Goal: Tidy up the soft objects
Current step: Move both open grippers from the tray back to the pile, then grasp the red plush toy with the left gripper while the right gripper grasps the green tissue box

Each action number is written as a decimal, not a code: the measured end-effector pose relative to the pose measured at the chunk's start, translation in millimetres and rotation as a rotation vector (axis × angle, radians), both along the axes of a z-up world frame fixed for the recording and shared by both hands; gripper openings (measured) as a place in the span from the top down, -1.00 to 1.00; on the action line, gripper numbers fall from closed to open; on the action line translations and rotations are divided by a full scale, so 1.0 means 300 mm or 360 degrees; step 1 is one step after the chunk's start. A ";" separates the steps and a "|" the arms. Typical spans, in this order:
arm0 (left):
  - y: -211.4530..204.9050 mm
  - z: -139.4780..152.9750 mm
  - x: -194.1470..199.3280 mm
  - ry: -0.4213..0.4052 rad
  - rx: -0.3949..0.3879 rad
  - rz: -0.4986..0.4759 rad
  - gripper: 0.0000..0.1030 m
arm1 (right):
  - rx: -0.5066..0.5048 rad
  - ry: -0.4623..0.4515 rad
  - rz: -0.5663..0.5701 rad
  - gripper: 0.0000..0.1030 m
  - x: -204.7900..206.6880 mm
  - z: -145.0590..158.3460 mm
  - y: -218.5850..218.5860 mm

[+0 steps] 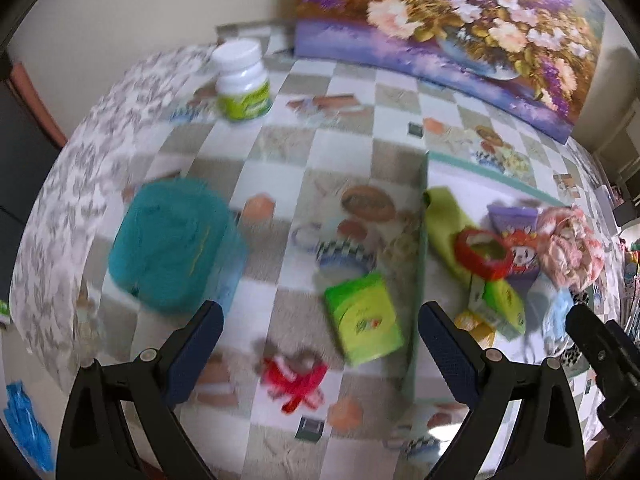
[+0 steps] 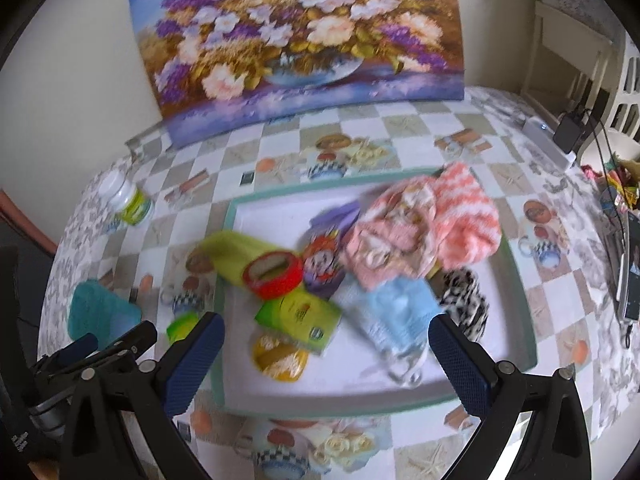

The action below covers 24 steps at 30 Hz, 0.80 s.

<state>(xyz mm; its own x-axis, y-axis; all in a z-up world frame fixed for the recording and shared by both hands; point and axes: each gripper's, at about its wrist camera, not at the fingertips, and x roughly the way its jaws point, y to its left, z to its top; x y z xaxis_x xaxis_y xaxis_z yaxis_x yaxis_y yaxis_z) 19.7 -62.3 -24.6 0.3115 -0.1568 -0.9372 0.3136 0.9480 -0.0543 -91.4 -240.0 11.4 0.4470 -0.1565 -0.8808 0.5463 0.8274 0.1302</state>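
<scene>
Both grippers hover spread and empty, left gripper (image 1: 320, 332) over the tablecloth, right gripper (image 2: 326, 344) above the tray (image 2: 516, 280); gathering looks half done; next, likely, the red bow (image 1: 298, 382) beside the green packet (image 1: 362, 318) needs pinching.

Lower centre of the right wrist view, the right gripper (image 2: 324, 344) has matt black plastic arms and blue pads (image 2: 196, 356) with a fine knurled grain. The tablecloth (image 2: 404, 124) looks smooth and faintly glossy, like oilcloth. At centre right the pink knit (image 2: 466, 216) is fuzzy yarn; the blue cloth (image 2: 400, 312) below it is soft and matt. In the left wrist view's upper left, the white bottle (image 1: 242, 80) is smooth plastic, and the teal cloth (image 1: 172, 244) at centre left looks plush
</scene>
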 end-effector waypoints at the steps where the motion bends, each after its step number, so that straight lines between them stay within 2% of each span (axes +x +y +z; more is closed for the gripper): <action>1: 0.013 -0.010 -0.006 0.0024 0.0002 0.0016 -0.90 | 0.0016 0.0022 0.0013 -0.99 -0.002 -0.011 0.012; 6: 0.092 -0.067 -0.019 0.0160 -0.0006 0.0132 -0.90 | 0.0027 0.0091 0.0101 -0.92 -0.002 -0.044 0.080; 12: 0.153 -0.122 -0.025 0.0247 0.0001 0.0250 -0.90 | 0.0075 0.0125 0.0191 -0.86 0.008 -0.076 0.141; 19: 0.120 -0.183 -0.027 0.0346 0.0065 0.0208 -0.89 | 0.0066 0.0181 0.0231 -0.79 0.027 -0.097 0.160; 24: 0.092 -0.224 -0.023 0.0395 0.0123 0.0180 -0.64 | 0.0083 0.0168 0.0268 -0.73 0.038 -0.096 0.171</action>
<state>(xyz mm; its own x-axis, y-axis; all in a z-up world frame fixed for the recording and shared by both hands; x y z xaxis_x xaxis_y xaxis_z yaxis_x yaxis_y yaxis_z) 12.8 -34.7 -91.9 0.0821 -0.0591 -0.9949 0.1919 0.9805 -0.0424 -80.1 -188.8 -17.5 0.3678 -0.0405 -0.9290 0.4138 0.9018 0.1245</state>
